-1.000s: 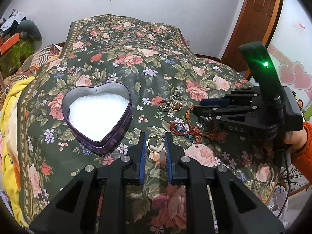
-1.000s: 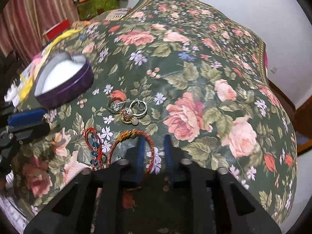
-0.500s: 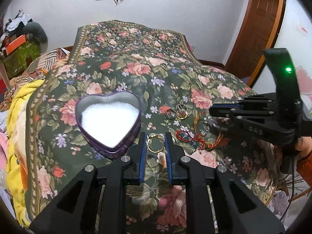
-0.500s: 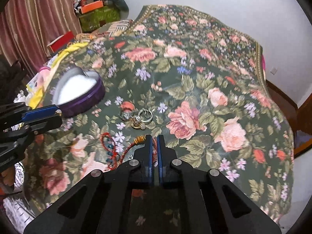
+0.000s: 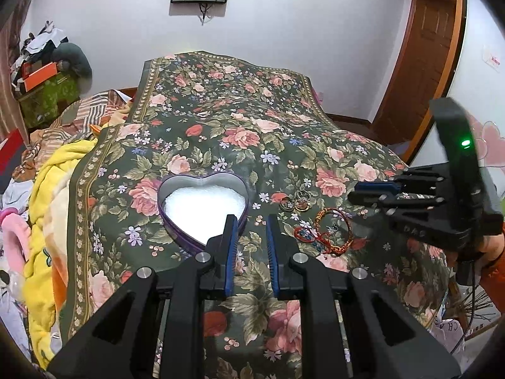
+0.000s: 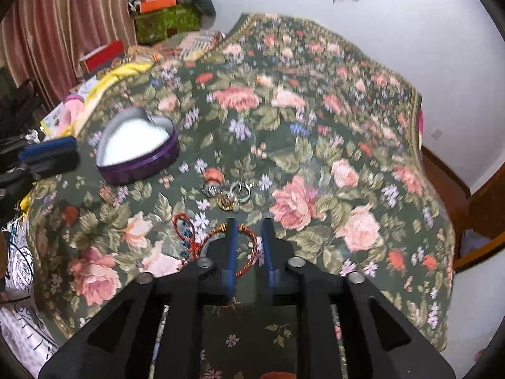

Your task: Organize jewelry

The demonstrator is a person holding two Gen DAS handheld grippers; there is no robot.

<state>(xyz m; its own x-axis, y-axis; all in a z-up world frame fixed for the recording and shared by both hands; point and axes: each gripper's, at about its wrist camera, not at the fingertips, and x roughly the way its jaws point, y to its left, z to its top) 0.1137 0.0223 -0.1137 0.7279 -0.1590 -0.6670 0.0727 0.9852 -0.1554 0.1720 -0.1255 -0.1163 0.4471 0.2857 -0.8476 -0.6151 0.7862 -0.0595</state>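
Floral bedspread [image 6: 296,101] blurred

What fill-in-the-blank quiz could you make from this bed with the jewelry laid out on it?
1. The purple tin is shaped like a ____.
2. The lining inside the tin is ____ in colour.
3. In the left wrist view, the cluster of rings lies to the ____ of the tin.
4. The braided bracelet is mostly ____ in colour.

Missing words: heart; white; right; red.
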